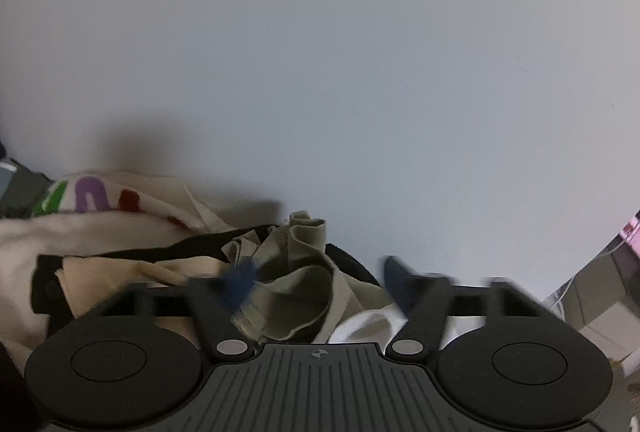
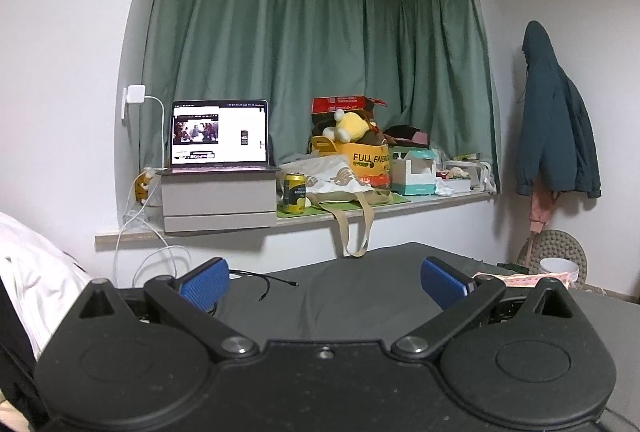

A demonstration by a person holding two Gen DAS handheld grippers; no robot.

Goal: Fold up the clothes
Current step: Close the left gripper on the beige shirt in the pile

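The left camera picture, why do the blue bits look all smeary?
In the left wrist view the left gripper is motion-blurred, its blue pads smeared over the olive cloth. In the right wrist view the right gripper is sharp, though the fisheye bends the walls.

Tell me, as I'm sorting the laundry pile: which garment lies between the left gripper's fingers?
The olive-khaki garment, bunched between the fingers of the open left gripper. The cream top with coloured letters lies off to its left.

Each black hand-held gripper [image 2: 324, 282] has blue ribbed pads [image 2: 205, 283] and silver pivot screws [image 2: 239, 344].
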